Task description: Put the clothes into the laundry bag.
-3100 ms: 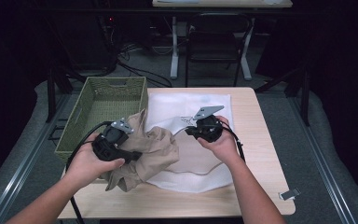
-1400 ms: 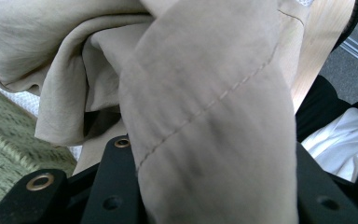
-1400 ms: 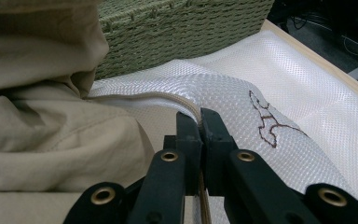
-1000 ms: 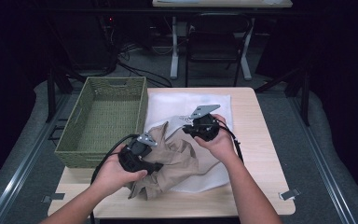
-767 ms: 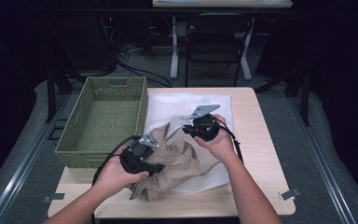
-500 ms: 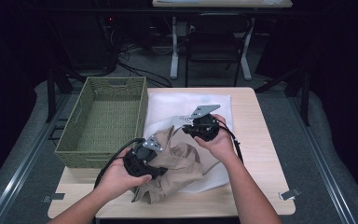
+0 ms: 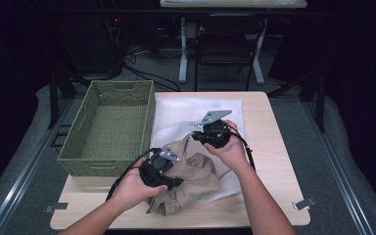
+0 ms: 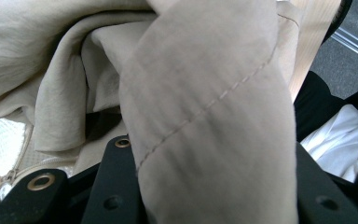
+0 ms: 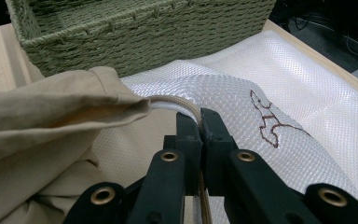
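Observation:
A tan garment lies bunched on a white mesh bag in the middle of the table. My left gripper is shut on a fold of that garment, which drapes over and between its jaws. My right gripper is shut on the beige-banded rim of the mesh bag and holds it lifted just beside the garment's edge. Its jaws are pressed together on the rim. A brown embroidered mark shows on the bag.
A green woven basket stands on the left half of the table, its wall close behind the bag. Bare wood runs along the table's right side. A chair and cables stand beyond the far edge.
My left hand has carried the garment from beside the basket rightward and toward the front edge, lowering a little. The right hand has held the bag's rim in place.

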Motion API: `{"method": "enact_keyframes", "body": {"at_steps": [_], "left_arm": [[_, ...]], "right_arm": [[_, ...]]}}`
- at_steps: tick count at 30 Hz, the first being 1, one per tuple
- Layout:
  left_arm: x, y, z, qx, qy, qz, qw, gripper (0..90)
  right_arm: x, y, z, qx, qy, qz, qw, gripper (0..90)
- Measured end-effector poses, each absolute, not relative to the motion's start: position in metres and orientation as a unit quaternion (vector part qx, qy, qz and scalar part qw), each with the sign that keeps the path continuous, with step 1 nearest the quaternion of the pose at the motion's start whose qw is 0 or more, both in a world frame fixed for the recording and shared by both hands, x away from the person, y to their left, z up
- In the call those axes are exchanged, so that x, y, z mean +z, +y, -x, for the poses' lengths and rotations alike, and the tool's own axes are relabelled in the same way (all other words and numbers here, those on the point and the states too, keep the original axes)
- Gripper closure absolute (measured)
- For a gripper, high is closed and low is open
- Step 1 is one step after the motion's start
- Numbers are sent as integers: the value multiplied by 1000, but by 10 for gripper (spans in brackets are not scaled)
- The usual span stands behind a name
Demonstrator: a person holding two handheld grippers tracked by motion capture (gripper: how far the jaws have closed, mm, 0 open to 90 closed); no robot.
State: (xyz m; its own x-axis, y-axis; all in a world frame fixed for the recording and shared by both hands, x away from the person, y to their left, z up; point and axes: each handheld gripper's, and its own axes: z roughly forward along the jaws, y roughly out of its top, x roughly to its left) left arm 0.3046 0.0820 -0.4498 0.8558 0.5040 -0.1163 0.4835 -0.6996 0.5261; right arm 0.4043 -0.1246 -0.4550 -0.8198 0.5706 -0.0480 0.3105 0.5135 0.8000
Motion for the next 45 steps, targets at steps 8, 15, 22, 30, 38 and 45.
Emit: {"method": "enact_keyframes", "body": {"at_steps": [8,15,22,30,38,45], "left_arm": [[-451,75,-302,14,254,-925,281,629],[-454,67,-301,11,247,-927,283,629],[-460,63,-302,16,243,-928,283,630],[-464,66,-306,13,256,-924,284,630],[-467,69,-312,14,268,-919,287,630],[-467,71,-318,14,283,-913,293,630]], "right_arm": [[-455,-125,-404,422,855,-258,154,878],[-454,-125,-404,424,854,-258,155,877],[-454,-125,-404,425,854,-256,156,878],[-454,-125,-403,424,855,-256,157,877],[-454,-125,-403,423,855,-255,158,878],[-453,-125,-402,424,855,-253,159,877]]}}
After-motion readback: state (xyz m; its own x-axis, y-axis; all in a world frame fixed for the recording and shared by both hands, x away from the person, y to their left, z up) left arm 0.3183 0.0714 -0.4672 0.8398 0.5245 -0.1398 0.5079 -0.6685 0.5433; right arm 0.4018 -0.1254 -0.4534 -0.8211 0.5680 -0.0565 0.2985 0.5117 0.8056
